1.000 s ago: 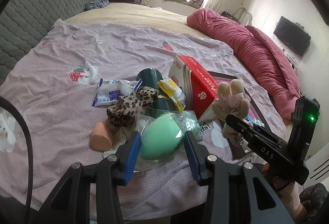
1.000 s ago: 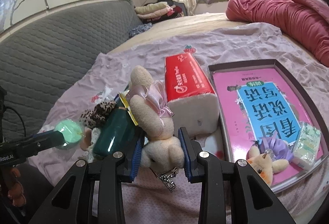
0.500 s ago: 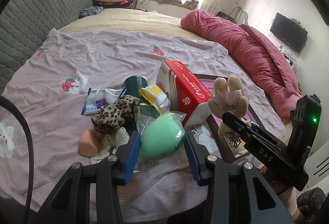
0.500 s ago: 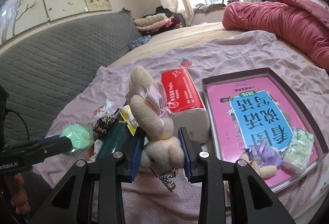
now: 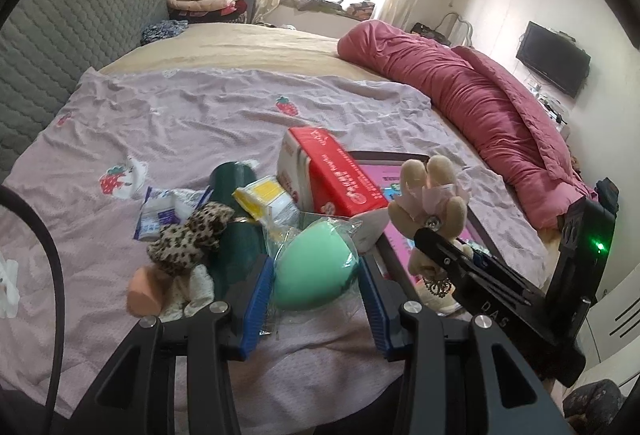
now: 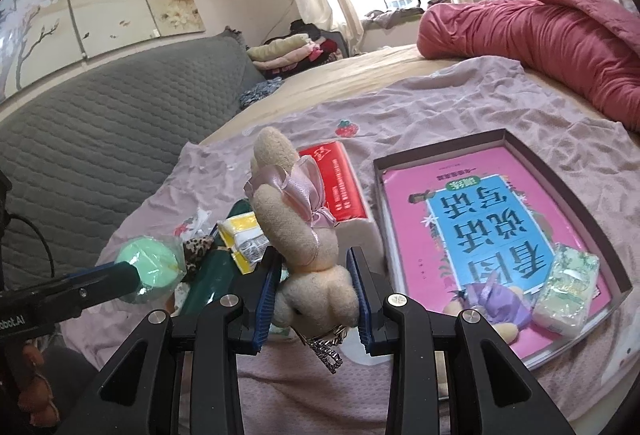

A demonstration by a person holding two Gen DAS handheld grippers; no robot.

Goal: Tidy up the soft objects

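Both soft things pinched, off the bed.
My left hand-held gripper (image 5: 318, 299) squeezes the sponge (image 5: 316, 267); my right hand-held gripper (image 6: 316, 299) clamps the bunny (image 6: 308, 247). The sponge's slick wrapper could slip free short of the tray (image 6: 540, 171).

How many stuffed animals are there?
2. A beige bunny is held in the right tongs; a small plush in purple lies in the box. Others may be hidden.

A bed carried a lilac strawberry-print sheet (image 5: 192, 123). On it lay 1 red tissue pack (image 5: 332, 175) at 12 o'clock, a shallow box tray (image 6: 600, 235) at 3 o'clock, and a rolled red quilt (image 5: 472, 95) at 1 o'clock.
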